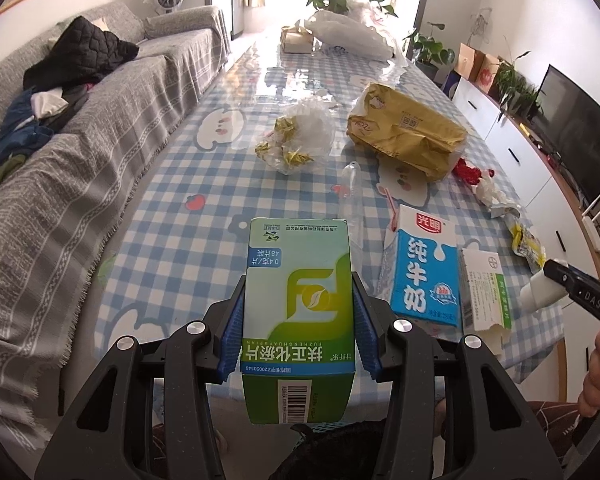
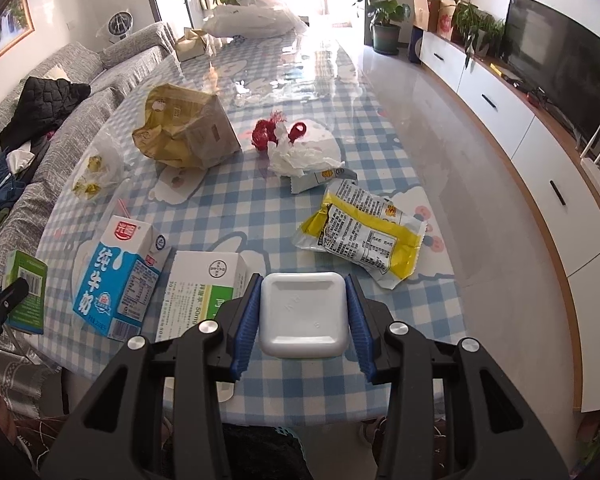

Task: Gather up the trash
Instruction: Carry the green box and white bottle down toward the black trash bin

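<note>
My left gripper point(image 1: 298, 296) is shut on a green medicine box point(image 1: 300, 312) and holds it above the near edge of the checked table point(image 1: 172, 248). The box also shows in the right wrist view point(image 2: 26, 292). My right gripper point(image 2: 303, 304) is shut on a white square plastic bottle point(image 2: 303, 314), seen bottom-on, over the near table edge. On the table lie a blue milk carton point(image 2: 118, 280), a white medicine box point(image 2: 200, 292), a yellow snack wrapper point(image 2: 364, 236), a crumpled tissue point(image 2: 300, 156) with red scraps point(image 2: 266, 132), a gold bag point(image 2: 184, 128) and a clear bag of wrappers point(image 1: 300, 136).
A grey sofa point(image 1: 80, 152) with piled clothes runs along the left. A white cabinet point(image 2: 540, 152) with a TV point(image 2: 560, 60) runs along the right. White plastic bags point(image 2: 252, 20), a tissue box point(image 1: 296, 40) and plants stand at the table's far end.
</note>
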The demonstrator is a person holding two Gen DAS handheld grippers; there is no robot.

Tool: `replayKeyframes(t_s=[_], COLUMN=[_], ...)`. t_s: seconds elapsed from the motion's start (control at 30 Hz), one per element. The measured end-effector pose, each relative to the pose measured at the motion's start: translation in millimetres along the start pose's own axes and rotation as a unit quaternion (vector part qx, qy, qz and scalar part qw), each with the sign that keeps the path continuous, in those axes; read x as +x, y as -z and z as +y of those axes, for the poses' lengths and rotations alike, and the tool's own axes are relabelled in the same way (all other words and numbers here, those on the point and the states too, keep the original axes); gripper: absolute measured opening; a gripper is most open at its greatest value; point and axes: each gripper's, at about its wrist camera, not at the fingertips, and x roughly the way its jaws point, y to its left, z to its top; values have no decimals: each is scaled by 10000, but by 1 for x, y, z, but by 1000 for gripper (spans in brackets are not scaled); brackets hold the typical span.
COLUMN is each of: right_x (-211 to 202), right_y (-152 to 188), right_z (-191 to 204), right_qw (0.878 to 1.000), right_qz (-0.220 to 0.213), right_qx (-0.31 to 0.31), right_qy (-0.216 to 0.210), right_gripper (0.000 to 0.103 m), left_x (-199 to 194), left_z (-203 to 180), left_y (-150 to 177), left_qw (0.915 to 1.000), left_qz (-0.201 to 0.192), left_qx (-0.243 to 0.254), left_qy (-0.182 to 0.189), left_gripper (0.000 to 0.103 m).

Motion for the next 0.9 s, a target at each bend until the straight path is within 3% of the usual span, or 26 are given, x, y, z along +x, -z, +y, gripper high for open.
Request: replayKeyframes(t_s=[0.23,0.53,0.9], right_x=[-28,-61,-79], right_y=[7,39,78], right_z=[10,18,34], right_qw=[9995,9982,9971], right_qz=[-281,-483,-481], right_qx=[-163,-297,-456], right_qy=[-62,-201,-375], right_gripper=[39,39,39], left_x=[-14,-31,-54], left_z=[-7,-11,-14], left_y=[12,37,67], left_qw=[10000,9999,9994], left_qz=[-20,-10,-52], left_qx=[60,93,127], left_qy=[42,139,320], left_gripper=[46,46,46])
